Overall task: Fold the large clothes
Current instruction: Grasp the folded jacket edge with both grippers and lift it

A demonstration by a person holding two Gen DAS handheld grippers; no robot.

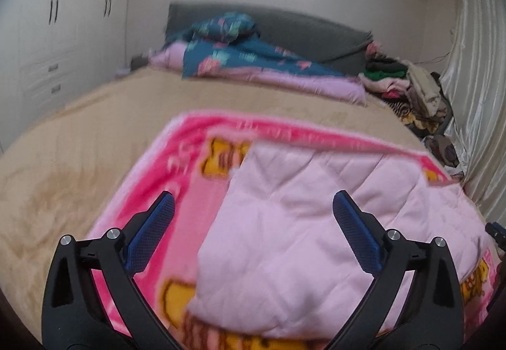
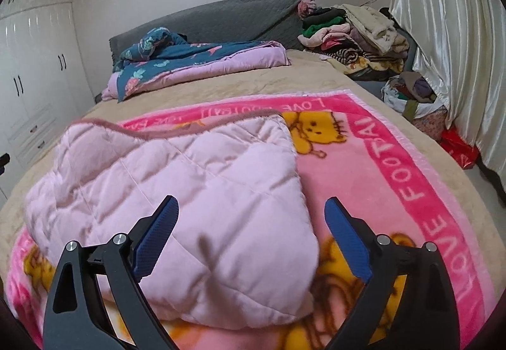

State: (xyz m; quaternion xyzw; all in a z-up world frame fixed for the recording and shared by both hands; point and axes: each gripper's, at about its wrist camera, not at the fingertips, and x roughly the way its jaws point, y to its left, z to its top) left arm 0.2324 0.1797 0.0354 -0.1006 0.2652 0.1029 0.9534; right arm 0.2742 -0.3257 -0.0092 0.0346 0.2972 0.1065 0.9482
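A pale pink quilted garment lies folded in a thick pad on a bright pink bear-print blanket spread on the bed. My left gripper is open and empty, with its fingers to either side of the garment's left part, above it. My right gripper is open and empty, above the garment's near right corner. A small part of the right gripper shows at the right edge of the left wrist view.
The bed has a beige cover. A teal and lilac duvet lies by the grey headboard. Piled clothes and bags stand at the right by the curtain. White wardrobes stand at the left.
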